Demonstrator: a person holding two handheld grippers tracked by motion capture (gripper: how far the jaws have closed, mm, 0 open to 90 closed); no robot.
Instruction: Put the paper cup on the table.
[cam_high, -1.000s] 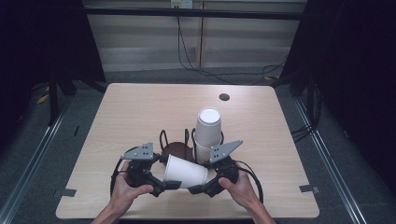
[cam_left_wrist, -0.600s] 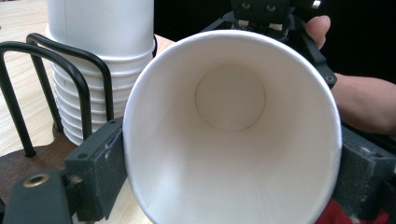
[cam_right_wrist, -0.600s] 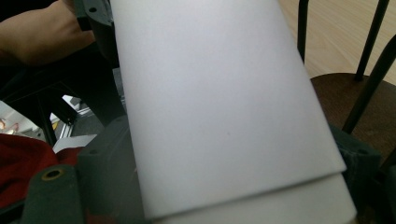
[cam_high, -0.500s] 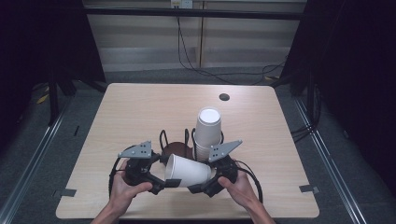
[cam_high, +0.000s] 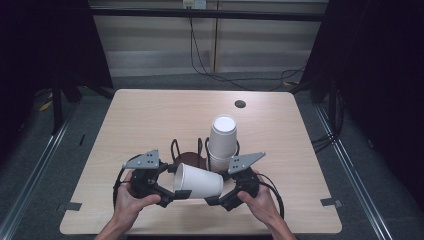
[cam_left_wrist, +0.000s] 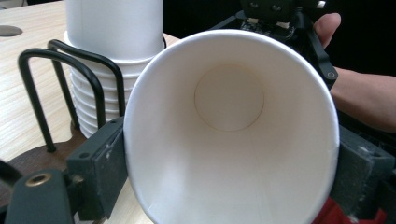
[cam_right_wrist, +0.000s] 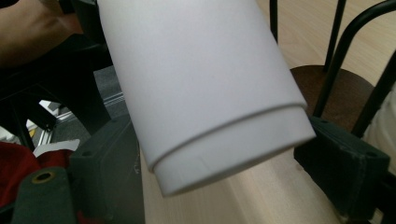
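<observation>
We held one white paper cup (cam_high: 197, 181) on its side, just above the near part of the wooden counter (cam_high: 150, 120), between our two claws. Our left claw (cam_high: 172, 194) was clamped on the cup's open rim, a jaw pressed against each side of it. Our right claw (cam_high: 216, 199) gripped the cup's closed base end in the same way. Just behind the cup, a stack of cups (cam_high: 222, 142) stood upright in a black wire rack (cam_high: 187, 152).
</observation>
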